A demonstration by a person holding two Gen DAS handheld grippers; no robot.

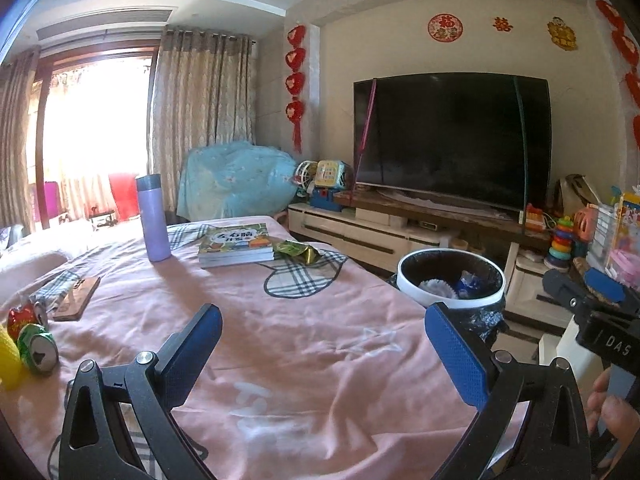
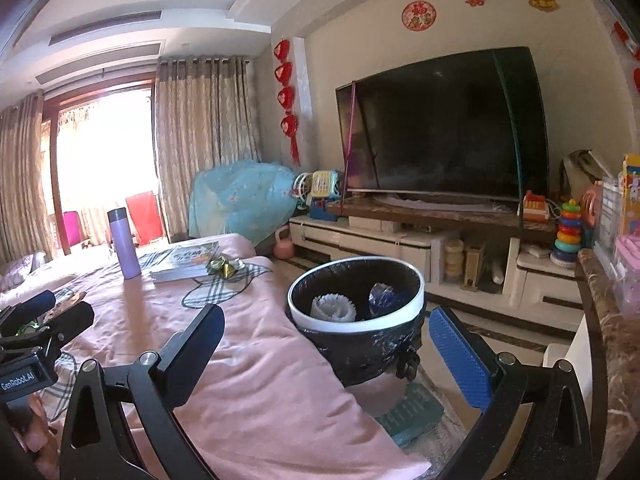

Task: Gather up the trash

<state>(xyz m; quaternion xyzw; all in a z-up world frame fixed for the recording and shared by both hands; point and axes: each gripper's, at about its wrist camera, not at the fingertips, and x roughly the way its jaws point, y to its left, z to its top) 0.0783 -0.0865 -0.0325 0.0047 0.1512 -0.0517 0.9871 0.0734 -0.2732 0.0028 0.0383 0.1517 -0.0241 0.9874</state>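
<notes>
My left gripper (image 1: pixel 324 344) is open and empty above the pink tablecloth (image 1: pixel 280 360). My right gripper (image 2: pixel 326 344) is open and empty, just in front of the white trash bin (image 2: pixel 356 324) lined with a black bag. The bin (image 1: pixel 452 300) holds a white paper cup liner (image 2: pixel 334 306) and a blue wrapper (image 2: pixel 382 298). A crumpled green-gold wrapper (image 1: pixel 298 251) lies by the books; it also shows in the right wrist view (image 2: pixel 224 266). A green can (image 1: pixel 38 346) and a red can (image 1: pixel 22 318) lie at the table's left edge.
A purple flask (image 1: pixel 153 218) and a stack of books (image 1: pixel 236 244) stand on the far part of the table. A wooden block (image 1: pixel 78 298) lies left. A yellow object (image 1: pixel 8 360) is beside the cans. TV stand (image 1: pixel 400 236) and toys (image 1: pixel 560 242) are behind.
</notes>
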